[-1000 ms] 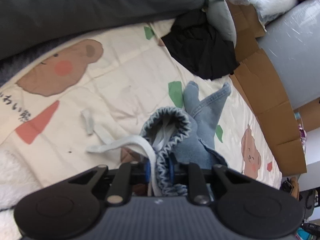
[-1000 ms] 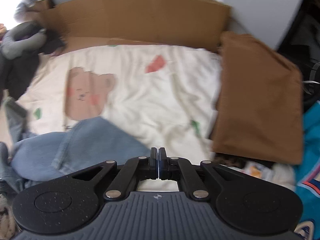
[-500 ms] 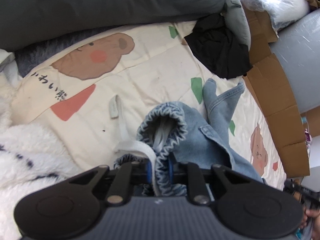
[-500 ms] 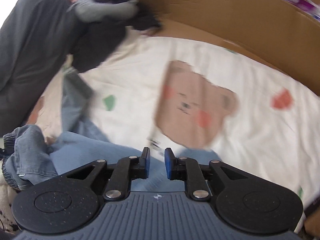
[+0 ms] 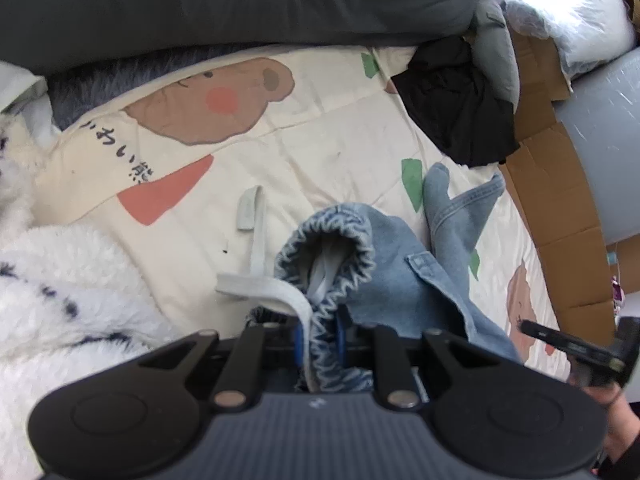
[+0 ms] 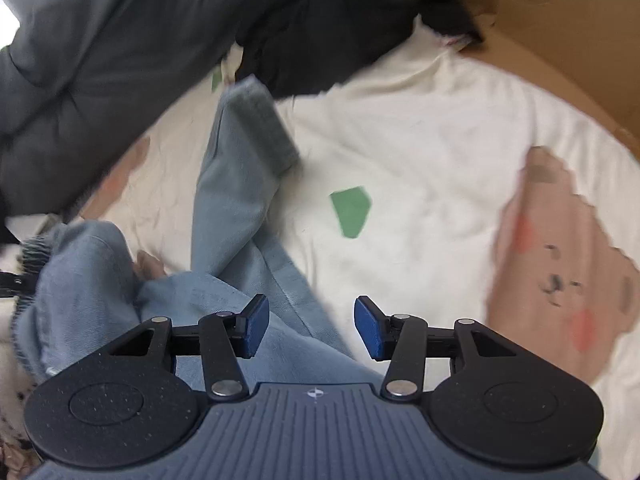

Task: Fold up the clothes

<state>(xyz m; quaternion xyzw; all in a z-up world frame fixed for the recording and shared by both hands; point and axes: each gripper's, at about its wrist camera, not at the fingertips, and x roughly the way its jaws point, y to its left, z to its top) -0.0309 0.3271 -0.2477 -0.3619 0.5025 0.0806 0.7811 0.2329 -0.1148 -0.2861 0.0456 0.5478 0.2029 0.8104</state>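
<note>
Light blue denim trousers (image 5: 404,280) with a ruffled elastic waistband (image 5: 332,248) and a pale drawstring (image 5: 256,232) lie crumpled on a cream bear-print blanket (image 5: 304,148). My left gripper (image 5: 319,332) is shut on the waistband, lifting it a little. In the right wrist view the trousers (image 6: 232,216) stretch away with one leg toward the top. My right gripper (image 6: 308,326) stands open just above the denim, its blue pads (image 6: 256,322) holding nothing. The right gripper also shows at the left wrist view's right edge (image 5: 576,350).
A dark grey duvet (image 5: 240,4) borders the blanket's far side. A black garment (image 5: 456,108) and a grey one (image 5: 496,60) lie at the far corner. Brown cardboard (image 5: 560,216) lines the right side. A white fluffy blanket (image 5: 60,280) is at the left.
My right gripper has opened from shut and swung left over the denim trousers. My left gripper still holds the waistband and has shifted slightly; the right gripper now enters its view.
</note>
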